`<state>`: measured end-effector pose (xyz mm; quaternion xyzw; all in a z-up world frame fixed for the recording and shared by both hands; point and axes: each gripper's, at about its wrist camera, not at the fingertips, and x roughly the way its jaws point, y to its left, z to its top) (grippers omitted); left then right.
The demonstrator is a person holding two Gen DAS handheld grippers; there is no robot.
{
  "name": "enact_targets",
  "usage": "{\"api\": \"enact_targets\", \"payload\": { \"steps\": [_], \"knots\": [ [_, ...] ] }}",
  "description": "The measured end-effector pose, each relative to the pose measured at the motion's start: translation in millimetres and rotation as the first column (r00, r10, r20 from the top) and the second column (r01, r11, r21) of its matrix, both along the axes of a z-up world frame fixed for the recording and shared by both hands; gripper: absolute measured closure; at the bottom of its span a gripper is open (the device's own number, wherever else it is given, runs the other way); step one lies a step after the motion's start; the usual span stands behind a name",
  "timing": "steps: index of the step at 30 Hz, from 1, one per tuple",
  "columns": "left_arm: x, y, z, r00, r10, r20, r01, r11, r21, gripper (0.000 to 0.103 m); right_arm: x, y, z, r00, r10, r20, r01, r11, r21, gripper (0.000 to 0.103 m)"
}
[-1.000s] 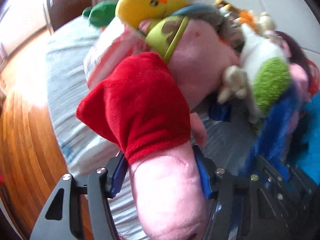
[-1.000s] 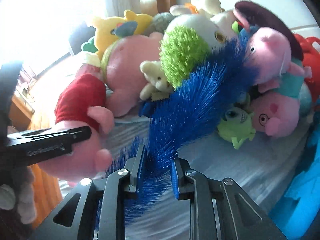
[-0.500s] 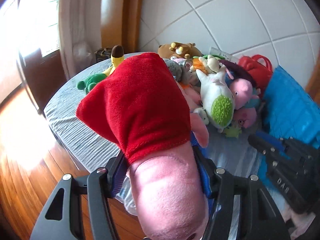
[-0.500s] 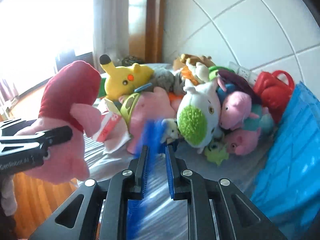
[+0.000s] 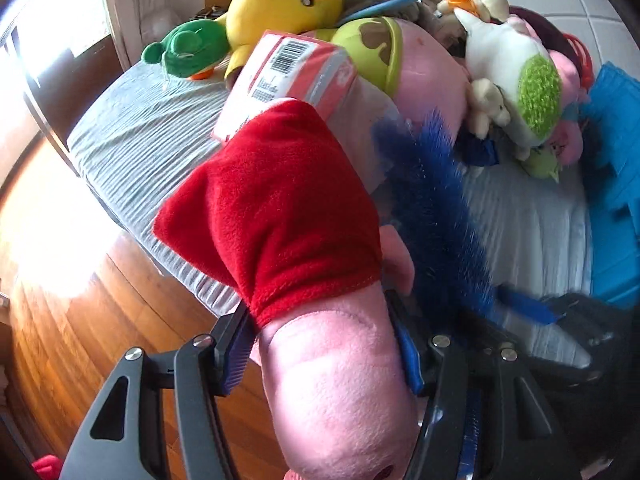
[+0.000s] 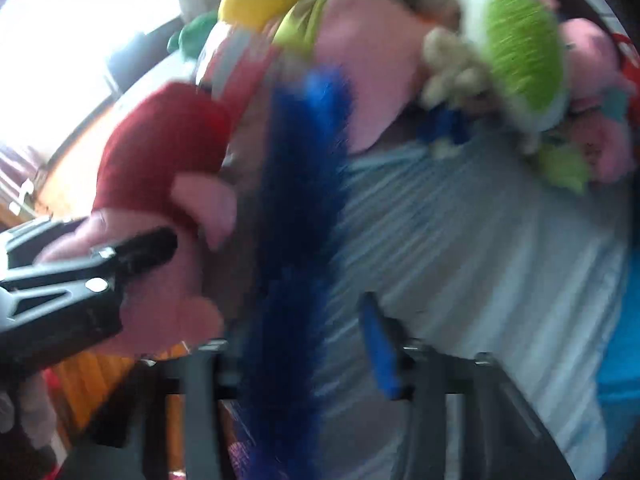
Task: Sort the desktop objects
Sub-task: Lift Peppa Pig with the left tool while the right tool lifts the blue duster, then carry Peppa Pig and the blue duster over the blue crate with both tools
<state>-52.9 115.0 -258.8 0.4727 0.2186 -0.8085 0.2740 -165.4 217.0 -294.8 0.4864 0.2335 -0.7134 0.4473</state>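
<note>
Left claw (image 5: 320, 356) clamped on pink pig toy (image 5: 336, 380) in red dress, over desk (image 5: 136, 148) edge. Right claw (image 6: 304, 344) opening; blue furry toy (image 6: 296, 220) between its jaws. Barcode on red packet (image 5: 288, 76); print unreadable.

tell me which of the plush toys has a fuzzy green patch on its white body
The white plush toy at the right of the pile; the all-green plush and yellow plush have no such patch.
</note>
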Motion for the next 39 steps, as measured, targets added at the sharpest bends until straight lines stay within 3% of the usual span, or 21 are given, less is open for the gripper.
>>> {"api": "enact_targets", "payload": {
  "steps": [8, 13, 16, 18, 22, 30, 39],
  "knots": [
    [-10, 10, -5, 0.999, -0.025, 0.035, 0.027, 0.998, -0.059, 0.039, -7, -20, -18, 0.999, 0.033, -0.012, -0.032, 0.999, 0.011, 0.06],
    [-12, 4, -11, 0.998, -0.056, 0.036, 0.057, 0.997, -0.044, 0.035, -1, -23, -22, 0.997, 0.007, -0.072, -0.004, 0.999, 0.041, 0.059],
    [-10, 2, -13, 0.995, -0.092, 0.025, 0.093, 0.995, -0.045, 0.035, 2, -24, -23, 0.994, -0.012, -0.104, 0.017, 0.999, 0.05, 0.068],
    [-8, 1, -13, 0.994, -0.108, 0.007, 0.108, 0.993, -0.044, 0.036, 4, -23, -24, 0.993, -0.036, -0.111, 0.041, 0.998, 0.039, 0.089],
    [-1, -1, -3, 0.991, -0.132, -0.012, 0.132, 0.991, -0.029, 0.043, 9, -15, -17, 0.994, -0.061, -0.095, 0.063, 0.998, 0.018, 0.089],
    [22, 7, 68, 0.969, -0.217, -0.121, 0.204, 0.972, -0.113, 0.043, 26, 22, 64, 0.973, -0.148, -0.176, 0.126, 0.983, -0.132, 0.09],
    [40, 23, 160, 0.906, -0.342, -0.25, 0.286, 0.929, -0.235, 0.043, 46, 35, 177, 0.922, -0.255, -0.291, 0.158, 0.935, -0.318, 0.09]
  ]
}}
